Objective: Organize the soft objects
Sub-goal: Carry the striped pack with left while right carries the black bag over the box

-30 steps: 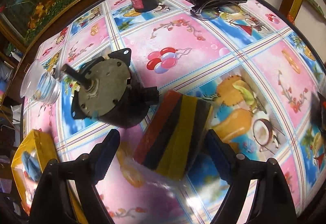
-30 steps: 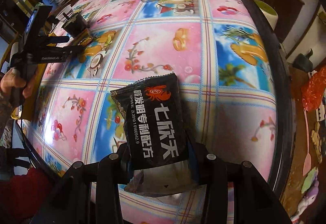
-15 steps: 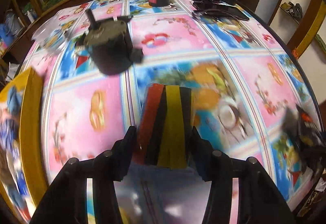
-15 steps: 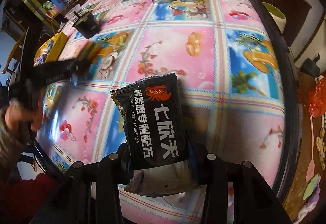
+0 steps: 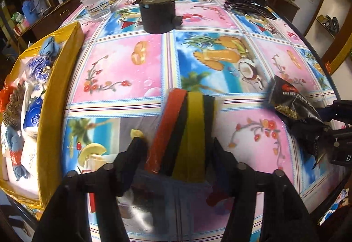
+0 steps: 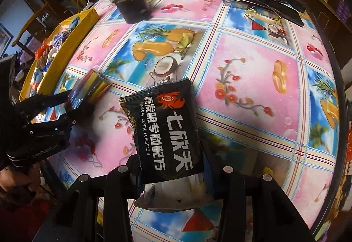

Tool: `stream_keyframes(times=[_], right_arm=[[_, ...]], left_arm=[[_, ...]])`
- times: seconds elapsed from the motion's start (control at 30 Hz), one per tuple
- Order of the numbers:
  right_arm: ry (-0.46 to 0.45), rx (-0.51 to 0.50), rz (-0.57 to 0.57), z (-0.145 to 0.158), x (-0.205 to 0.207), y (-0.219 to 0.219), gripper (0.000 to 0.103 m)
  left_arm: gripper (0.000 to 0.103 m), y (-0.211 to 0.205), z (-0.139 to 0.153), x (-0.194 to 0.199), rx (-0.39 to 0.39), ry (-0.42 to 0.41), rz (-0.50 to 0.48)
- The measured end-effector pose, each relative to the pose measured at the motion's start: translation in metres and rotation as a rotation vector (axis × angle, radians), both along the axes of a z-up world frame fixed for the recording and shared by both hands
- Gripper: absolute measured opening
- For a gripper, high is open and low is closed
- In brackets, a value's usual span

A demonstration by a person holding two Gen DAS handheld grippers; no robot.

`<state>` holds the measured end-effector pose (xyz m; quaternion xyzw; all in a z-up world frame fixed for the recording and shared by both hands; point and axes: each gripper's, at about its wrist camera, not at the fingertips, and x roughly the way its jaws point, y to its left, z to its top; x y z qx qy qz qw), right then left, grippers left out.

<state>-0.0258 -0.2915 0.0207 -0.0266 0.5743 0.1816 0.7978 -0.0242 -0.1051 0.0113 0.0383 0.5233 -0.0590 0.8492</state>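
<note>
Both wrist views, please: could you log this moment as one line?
left claw: opening, striped sponge pack between | right claw: grips black packet | yellow box: left

Desk cover [image 5: 123,70]: glossy printed plastic | black sachet [image 6: 167,132]: shiny foil-like film | striped sponge pack [image 5: 184,130]: matt, clear wrap | cup [image 5: 96,3]: clear plastic

The black two-finger left gripper [image 5: 176,147] points steeply down, jaws opening around a striped red, black and yellow sponge block [image 5: 184,132]; the black right gripper [image 6: 171,167] is clamped on a black foil sachet [image 6: 167,132]
</note>
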Motion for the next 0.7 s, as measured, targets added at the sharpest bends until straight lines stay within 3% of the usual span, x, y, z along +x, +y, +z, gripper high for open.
stream_keyframes(times=[0.1,0.2,0.27,0.3,0.5,0.7], right_arm=[[-0.016,-0.015,0.011,0.0,0.0,0.003,0.047],[-0.028,-0.022,0.017,0.0,-0.002,0.004,0.048],[-0.039,-0.033,0.026,-0.001,-0.003,0.006,0.048],[-0.04,-0.035,0.027,-0.001,-0.004,0.006,0.048],[-0.034,-0.031,0.024,0.0,-0.006,0.003,0.046],[-0.049,-0.009,0.025,0.01,0.0,0.01,0.046]], left_arm=[[0.083,0.003,-0.003,0.005,0.0,0.015,0.016],[0.083,0.002,-0.004,0.01,0.0,-0.005,0.021],[0.067,-0.001,-0.001,0.01,-0.005,-0.03,0.017],[0.045,-0.004,0.001,0.01,-0.003,-0.043,0.003],[0.044,-0.006,0.006,0.008,-0.017,-0.052,-0.002],[0.044,0.007,0.028,0.007,-0.007,-0.126,0.025]])
